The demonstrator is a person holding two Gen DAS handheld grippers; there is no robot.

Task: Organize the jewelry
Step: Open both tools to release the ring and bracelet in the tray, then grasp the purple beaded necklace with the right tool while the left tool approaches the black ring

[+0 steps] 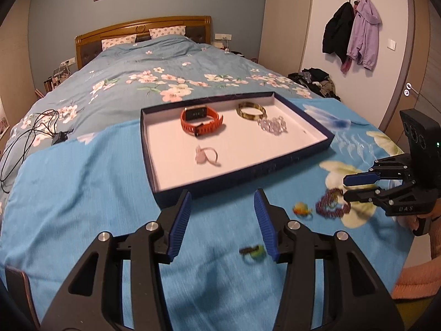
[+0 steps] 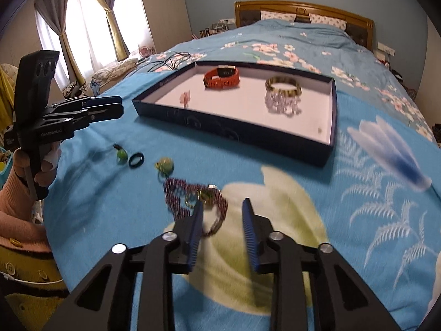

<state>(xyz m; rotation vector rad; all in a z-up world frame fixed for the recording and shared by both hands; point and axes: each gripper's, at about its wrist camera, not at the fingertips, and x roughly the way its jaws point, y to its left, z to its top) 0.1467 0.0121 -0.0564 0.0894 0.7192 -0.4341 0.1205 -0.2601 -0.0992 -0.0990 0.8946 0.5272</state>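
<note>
Four in tray: orange watch (image 1: 201,121), mottled bangle (image 1: 250,110), clear bead bracelet (image 1: 273,125), pink ring (image 1: 206,157); tray (image 1: 242,167) lay beyond both jaws.
Maroon bead bracelet (image 2: 193,201): coiled loosely, gold clasp; lay at right gripper (image 2: 222,215) fingertips, partly between jaws, ungripped.
Right jaws: stood apart.
Left gripper (image 1: 222,207): jaws spread wide, nothing between.
Green ring (image 1: 253,251): blurred, just inside left gripper's right finger.
Yellow-orange ring (image 1: 301,209): right of left jaws.
</note>
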